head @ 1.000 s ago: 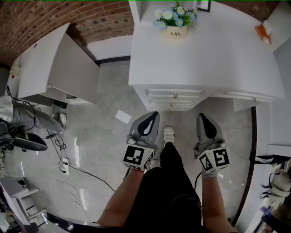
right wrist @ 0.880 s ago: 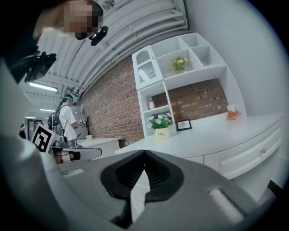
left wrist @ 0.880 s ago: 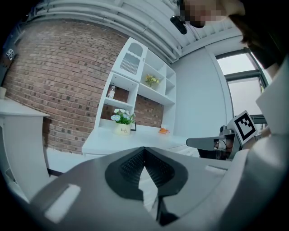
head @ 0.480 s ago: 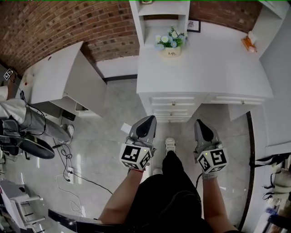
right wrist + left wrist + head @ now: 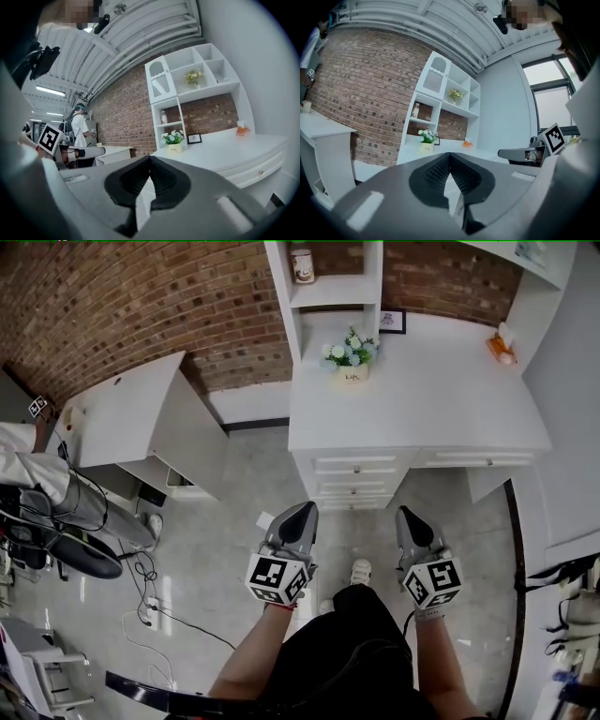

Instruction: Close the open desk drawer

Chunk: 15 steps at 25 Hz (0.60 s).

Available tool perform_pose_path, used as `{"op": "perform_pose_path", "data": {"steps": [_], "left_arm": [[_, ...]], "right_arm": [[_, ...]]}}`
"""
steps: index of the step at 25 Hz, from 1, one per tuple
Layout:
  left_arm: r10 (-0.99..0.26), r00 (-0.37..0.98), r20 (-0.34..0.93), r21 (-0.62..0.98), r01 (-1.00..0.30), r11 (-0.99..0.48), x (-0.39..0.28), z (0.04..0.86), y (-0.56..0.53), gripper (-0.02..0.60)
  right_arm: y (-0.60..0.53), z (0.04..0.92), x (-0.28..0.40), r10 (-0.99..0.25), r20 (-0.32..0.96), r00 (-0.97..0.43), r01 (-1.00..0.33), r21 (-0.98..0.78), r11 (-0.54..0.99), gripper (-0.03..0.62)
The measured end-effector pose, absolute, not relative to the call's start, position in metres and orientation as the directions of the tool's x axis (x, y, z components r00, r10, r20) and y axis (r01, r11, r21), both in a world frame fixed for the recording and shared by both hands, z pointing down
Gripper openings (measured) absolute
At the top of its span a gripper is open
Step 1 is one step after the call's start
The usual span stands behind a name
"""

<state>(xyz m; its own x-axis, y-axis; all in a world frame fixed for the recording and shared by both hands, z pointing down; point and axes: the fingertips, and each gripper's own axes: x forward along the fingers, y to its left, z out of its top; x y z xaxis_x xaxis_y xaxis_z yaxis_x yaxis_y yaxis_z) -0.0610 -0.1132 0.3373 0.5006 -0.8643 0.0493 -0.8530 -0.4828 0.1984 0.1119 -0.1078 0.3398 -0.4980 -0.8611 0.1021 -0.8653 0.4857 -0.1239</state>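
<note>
The white desk [image 5: 422, 399] stands against the brick wall ahead of me. Its stack of three drawers [image 5: 354, 479] sits under the middle, with a wide drawer [image 5: 478, 460] to the right. All fronts look about flush from here. My left gripper [image 5: 307, 508] and right gripper [image 5: 406, 513] hang side by side over the floor, well short of the drawers, jaws shut and holding nothing. In the left gripper view the left gripper [image 5: 449, 155] points at the desk [image 5: 412, 148]. The right gripper [image 5: 150, 158] faces the desk [image 5: 234, 145] and a drawer knob [image 5: 260, 172].
A flower pot [image 5: 352, 360], a picture frame [image 5: 394, 322] and an orange item [image 5: 500, 345] stand on the desk below a shelf unit [image 5: 333, 287]. A second white desk [image 5: 122, 409], an office chair [image 5: 66, 549], floor cables [image 5: 150, 606] and a paper [image 5: 262, 519] lie left.
The desk has drawn away from me and now sits higher and smaller in the head view. Both grippers stay shut side by side, now farther from the drawers.
</note>
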Motion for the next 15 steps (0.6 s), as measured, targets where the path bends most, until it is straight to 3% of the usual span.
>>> {"op": "perform_pose_path", "data": {"steps": [15], "left_arm": [[-0.894,0.446,0.043,0.201,-0.881,-0.429,-0.059,0.307,-0.096,0.003]], "right_arm": [[-0.098,0.309,0.121,-0.829,0.106,-0.549,-0.836,-0.096,0.541,0.003]]}}
